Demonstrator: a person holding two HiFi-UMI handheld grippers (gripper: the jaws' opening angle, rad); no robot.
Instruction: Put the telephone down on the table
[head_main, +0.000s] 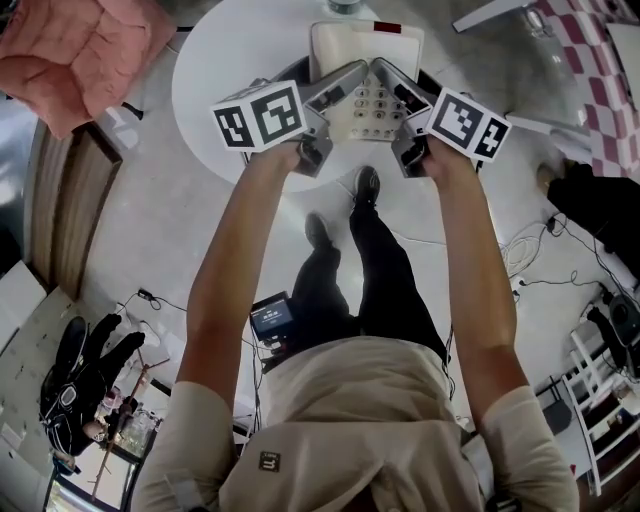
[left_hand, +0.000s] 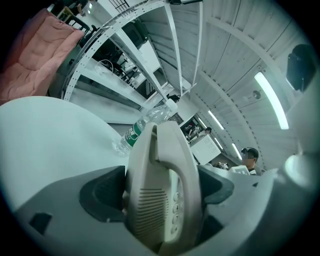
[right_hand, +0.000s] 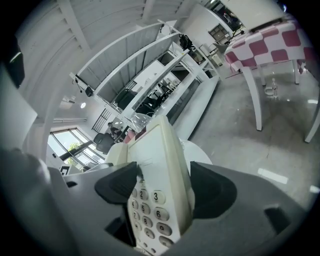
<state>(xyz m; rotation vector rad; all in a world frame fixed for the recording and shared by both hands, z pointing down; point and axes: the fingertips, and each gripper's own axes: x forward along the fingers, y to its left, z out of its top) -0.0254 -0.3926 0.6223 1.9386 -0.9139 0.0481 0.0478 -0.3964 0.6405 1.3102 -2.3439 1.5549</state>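
A cream push-button telephone (head_main: 368, 75) is held above the round white table (head_main: 215, 70), keypad up in the head view. My left gripper (head_main: 335, 95) is shut on its left side, the handset side (left_hand: 160, 190). My right gripper (head_main: 400, 92) is shut on its right side by the number keys (right_hand: 155, 200). The two grippers face each other with the phone between them. Whether the phone touches the tabletop cannot be told.
A clear water bottle (left_hand: 142, 125) with a green label lies on the table beyond the phone. A pink quilted cushion (head_main: 85, 50) sits at far left. A red-checked table (right_hand: 270, 47) stands to the right. Cables (head_main: 540, 250) trail on the floor.
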